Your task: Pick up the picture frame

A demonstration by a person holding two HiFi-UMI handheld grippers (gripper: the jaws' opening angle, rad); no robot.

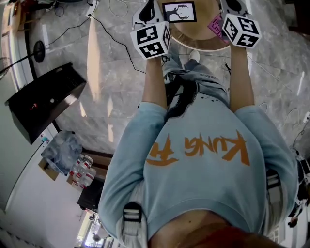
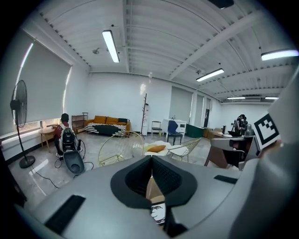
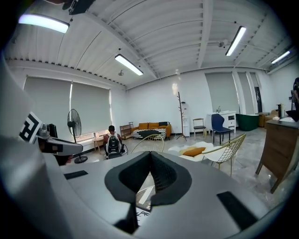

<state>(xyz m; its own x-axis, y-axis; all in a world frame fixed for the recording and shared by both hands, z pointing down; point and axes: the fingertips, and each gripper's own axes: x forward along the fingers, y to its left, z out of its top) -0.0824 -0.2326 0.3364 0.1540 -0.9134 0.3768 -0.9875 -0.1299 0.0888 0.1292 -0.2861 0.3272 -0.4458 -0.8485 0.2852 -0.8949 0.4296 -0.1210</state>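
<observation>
The picture frame [image 1: 179, 12], black-edged with a dark branching print on white, is seen in the head view at the top, on a round wooden bench [image 1: 203, 46]. It lies between the 2 grippers, close beside the left gripper [image 1: 147, 13] and further from the right gripper [image 1: 234, 6]. A pink printed item [image 1: 216, 25] is seen on the bench just right of the frame.

In the left gripper view the fingers [image 2: 140, 179] are pressed together at their tips, with nothing pinched there. Lower down, through a narrow slit between them, the tan bench and a strip of the frame's print are seen. In the right gripper view the 2 fingers [image 3: 163, 177] are likewise closed tip to tip, and white strips and dark print show through the slit below.

Both grippers are held out level, ahead of a person in a light blue sweatshirt [image 1: 198, 164] with orange lettering. Beyond the left gripper a wire chair [image 2: 119, 147], an orange sofa [image 2: 110, 120] and a standing fan [image 2: 18, 121] are seen.
</observation>
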